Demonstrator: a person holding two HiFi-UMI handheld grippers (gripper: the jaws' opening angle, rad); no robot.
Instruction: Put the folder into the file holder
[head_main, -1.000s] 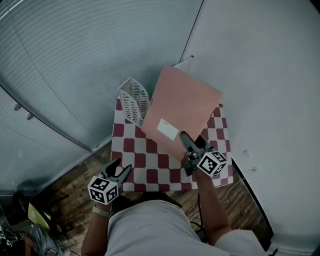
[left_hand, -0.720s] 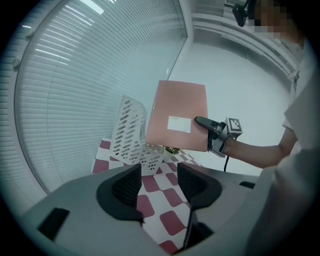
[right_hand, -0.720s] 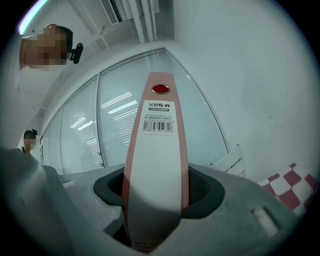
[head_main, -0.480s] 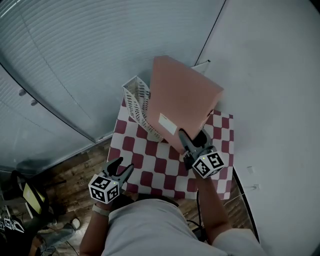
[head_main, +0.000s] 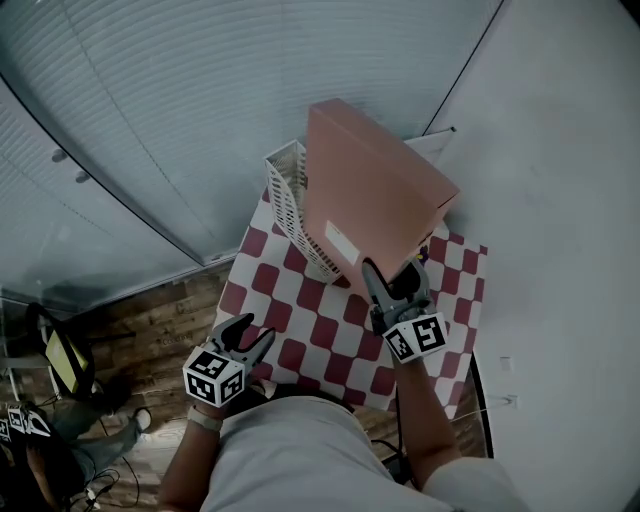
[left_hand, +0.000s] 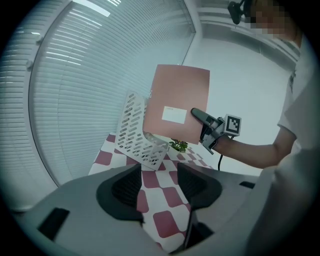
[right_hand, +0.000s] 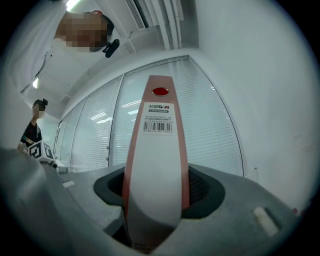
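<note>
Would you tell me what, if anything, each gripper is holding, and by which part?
The right gripper holds the pink folder, jaws clamped across its spine at the lower end. The left gripper holds nothing.

On the bench (head_main: 300, 320) under a red-and-white checked cloth, the white perforated plastic file holder (head_main: 290, 205) stands at the far left corner. The flat pink cardboard folder (head_main: 375, 200) is tilted in the air just right of the holder, its lower left corner at the holder's open top; whether it is inside cannot be told. The right claw (head_main: 392, 280) clamps the folder's near edge over the bench's right half. The left claw (head_main: 253, 330), with nothing in it, hovers at the near left edge. A small green plant (left_hand: 177, 145) sits on the bench beyond the folder. Slatted window blinds (head_main: 200, 120) run along the left, and a plain white wall (head_main: 560, 200) lies to the right.
</note>
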